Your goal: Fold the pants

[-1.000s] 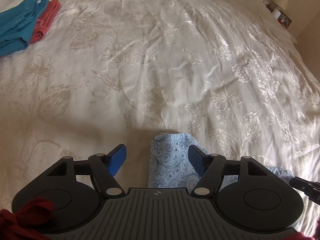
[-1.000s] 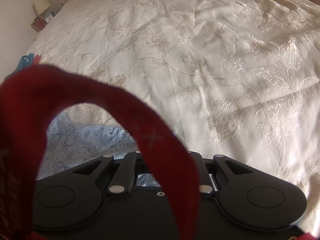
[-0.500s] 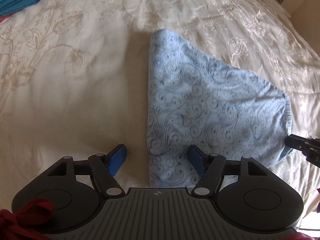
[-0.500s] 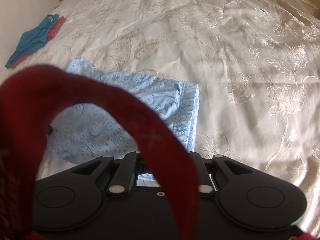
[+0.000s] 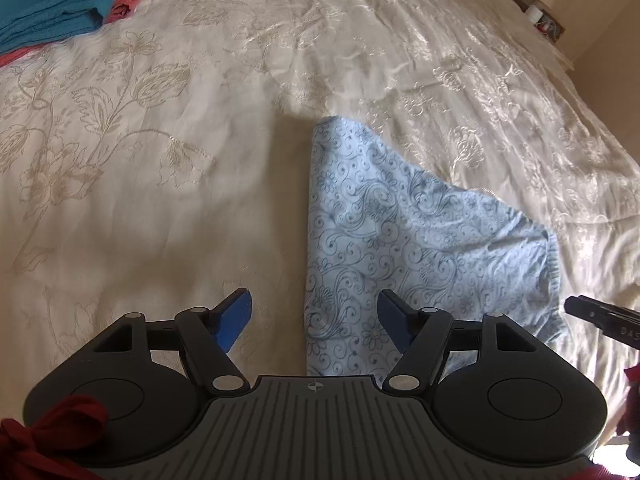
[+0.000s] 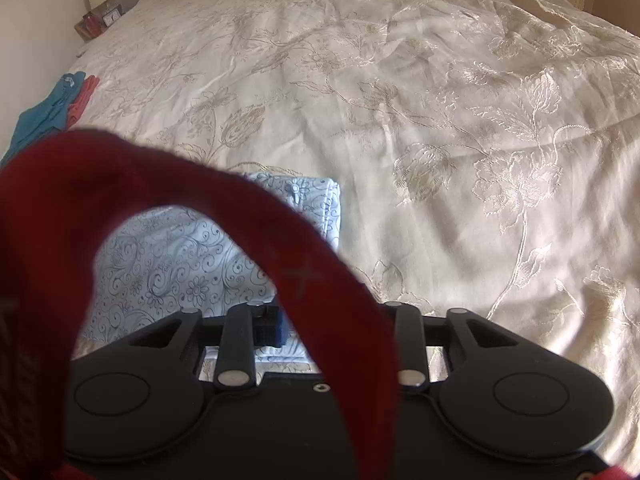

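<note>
Both claws released | left claw (image 5: 314, 316) straddles pants (image 5: 420, 248) edge | right claw (image 6: 336, 328) just opening, seemingly clear of cloth

The left gripper (image 5: 314, 316) points steeply downward, its blue pads (image 5: 234, 314) spread wide at 9 and 3 o'clock with nothing pressed between them. The right gripper (image 6: 340, 326) tilts down likewise; its jaws have just been opening (one dark pad (image 6: 274, 326) shows, the other is hidden behind a red strap (image 6: 312, 276)).
</note>
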### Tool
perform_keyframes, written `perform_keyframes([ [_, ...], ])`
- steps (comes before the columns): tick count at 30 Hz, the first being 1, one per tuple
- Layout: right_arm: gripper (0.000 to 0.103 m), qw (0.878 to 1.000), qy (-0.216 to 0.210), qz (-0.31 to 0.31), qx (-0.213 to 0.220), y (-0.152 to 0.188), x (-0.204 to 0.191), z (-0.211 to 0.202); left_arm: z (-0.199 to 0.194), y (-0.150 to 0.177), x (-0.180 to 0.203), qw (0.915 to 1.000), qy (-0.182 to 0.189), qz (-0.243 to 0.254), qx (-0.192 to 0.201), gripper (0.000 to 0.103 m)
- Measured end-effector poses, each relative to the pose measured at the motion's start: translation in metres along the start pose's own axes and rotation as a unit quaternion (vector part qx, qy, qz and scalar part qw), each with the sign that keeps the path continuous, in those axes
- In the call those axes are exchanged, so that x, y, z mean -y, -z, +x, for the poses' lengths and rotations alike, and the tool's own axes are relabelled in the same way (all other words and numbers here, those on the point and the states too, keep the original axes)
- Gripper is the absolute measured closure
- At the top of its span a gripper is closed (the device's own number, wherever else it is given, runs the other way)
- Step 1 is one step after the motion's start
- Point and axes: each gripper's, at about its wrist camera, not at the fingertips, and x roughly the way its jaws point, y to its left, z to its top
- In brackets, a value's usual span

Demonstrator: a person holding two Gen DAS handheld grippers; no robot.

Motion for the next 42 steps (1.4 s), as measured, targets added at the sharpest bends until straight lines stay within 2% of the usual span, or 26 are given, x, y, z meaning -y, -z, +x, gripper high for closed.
perform_keyframes([
  [2,0.047,1.000,-0.013,0.007,-0.002,-0.005,0.000,0.005,0.002,-0.008,0.003,0.9999,0.008,0.004,0.006,0.035],
  [7,0.047,0.999,-0.024,0.014,-0.017,-0.016,-0.001,0.022,0.018,-0.022,0.013,0.9997,0.009,0.023,0.001,0.034],
  [12,0.046,0.998,-0.029,0.029,-0.041,-0.023,0.006,0.040,0.040,-0.026,0.018,0.9989,0.003,0.040,-0.025,0.030],
  [17,0.043,0.996,-0.056,0.039,-0.065,-0.028,0.017,0.056,0.060,-0.024,0.014,0.9980,0.003,0.037,-0.050,0.028],
  [25,0.040,0.987,-0.115,0.081,-0.072,-0.032,0.031,0.075,0.079,-0.033,0.010,0.9977,0.020,0.025,-0.060,0.014],
  [28,0.039,0.985,-0.130,0.087,-0.071,-0.036,0.033,0.080,0.084,-0.037,0.013,0.9971,0.029,0.029,-0.065,0.001],
  [32,0.033,0.983,-0.146,0.085,-0.066,-0.039,0.030,0.086,0.090,-0.037,0.022,0.9970,0.015,0.047,-0.060,0.001],
  [35,0.033,0.983,-0.152,0.079,-0.059,-0.038,0.027,0.086,0.088,-0.035,0.022,0.9980,0.016,0.036,-0.050,0.001],
  [37,0.039,0.984,-0.153,0.079,-0.056,-0.037,0.029,0.085,0.086,-0.034,0.017,0.9985,0.025,0.021,-0.044,0.002],
  [39,0.052,0.983,-0.155,0.083,-0.057,-0.036,0.032,0.082,0.081,-0.033,0.012,0.9989,0.026,0.003,-0.038,0.012],
  [40,0.065,0.981,-0.161,0.087,-0.059,-0.036,0.034,0.081,0.079,-0.033,0.011,0.9989,0.028,-0.004,-0.038,0.016],
  [41,0.073,0.980,-0.169,0.089,-0.062,-0.036,0.035,0.080,0.077,-0.034,0.009,0.9987,0.031,-0.010,-0.039,0.025],
  [42,0.073,0.980,-0.169,0.085,-0.060,-0.035,0.033,0.077,0.074,-0.035,0.008,0.9985,0.035,-0.015,-0.039,0.040],
])
